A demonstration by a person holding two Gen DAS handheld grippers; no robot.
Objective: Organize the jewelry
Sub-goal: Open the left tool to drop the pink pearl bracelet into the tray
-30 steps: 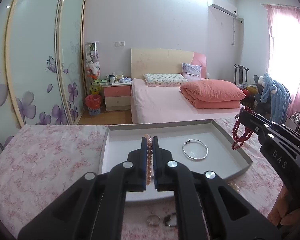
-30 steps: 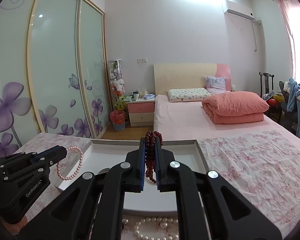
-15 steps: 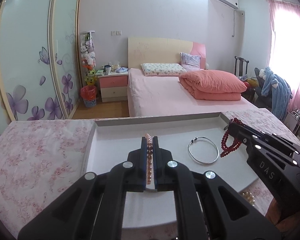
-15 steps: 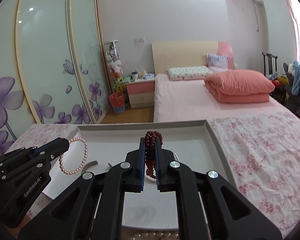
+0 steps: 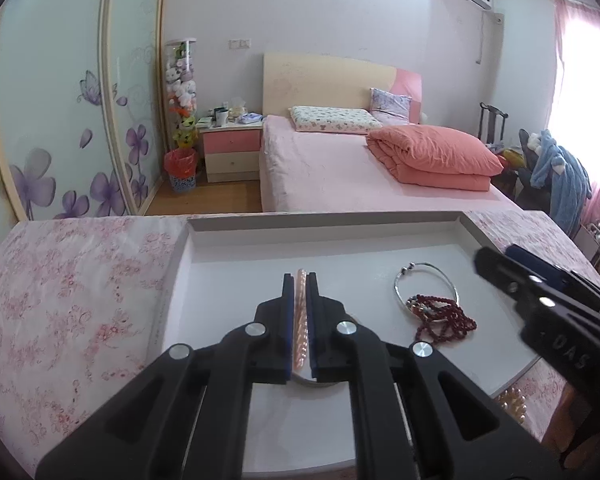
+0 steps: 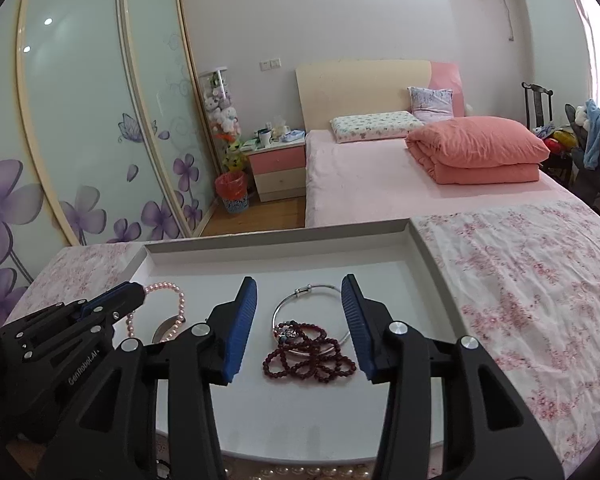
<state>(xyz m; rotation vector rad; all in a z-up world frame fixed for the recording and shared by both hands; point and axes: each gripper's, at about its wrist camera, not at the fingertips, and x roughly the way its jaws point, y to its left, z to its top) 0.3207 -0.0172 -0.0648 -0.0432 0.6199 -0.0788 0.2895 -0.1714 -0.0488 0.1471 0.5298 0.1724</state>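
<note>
Pink bed (image 5: 340, 176), folded coral quilt (image 5: 436, 156), floral wardrobe doors (image 6: 100, 120), red wastebasket (image 6: 232, 192)

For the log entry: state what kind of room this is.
A home bedroom, most likely: a made bed with a folded quilt, a nightstand, and a sliding wardrobe with flower-printed doors.

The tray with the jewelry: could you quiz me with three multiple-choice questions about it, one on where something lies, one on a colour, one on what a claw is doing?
1. Where do the dark red beads lie?
A. on the floral cloth
B. in the tray, partly over the silver bangle
C. on the bed

2. What colour is the bracelet in the left claw?
A. pink
B. green
C. black

3. How does the right claw stand?
A. shut on the beads
B. shut on the bangle
C. apart, gripping nothing

B: the beads rest on the tray floor across the bangle.
A: pink pearls show between the pads.
C: its jaws are opening, beads lying loose below.
</note>
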